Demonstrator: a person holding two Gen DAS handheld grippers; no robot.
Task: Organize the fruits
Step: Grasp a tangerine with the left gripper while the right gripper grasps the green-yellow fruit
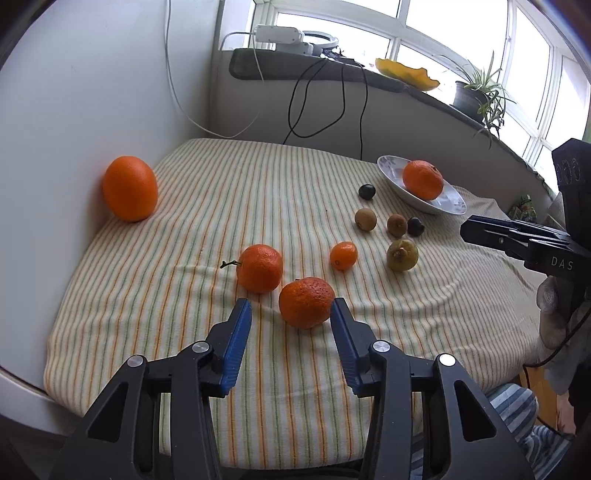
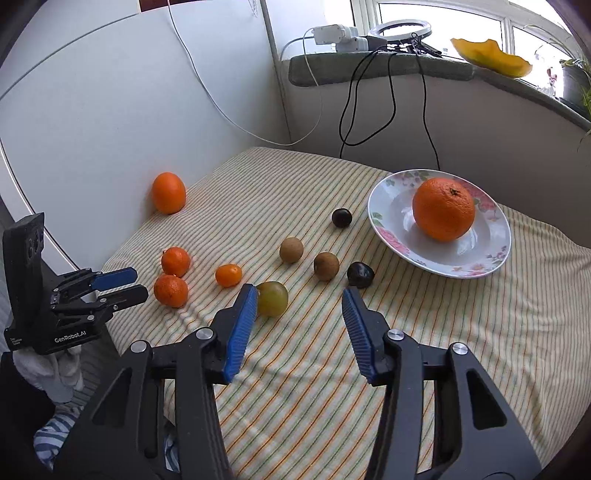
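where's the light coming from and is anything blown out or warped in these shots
Left wrist view: daylight from the windows at top right, panes blown out white; the orange in the plate shows a soft highlight. Right wrist view: the window is overexposed too, with glare on the plate. Both views: fisheye bends the wall edges, corners dark.

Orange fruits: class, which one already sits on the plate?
The large orange on the floral plate by the window. All the other orange fruits lie on the striped cloth.
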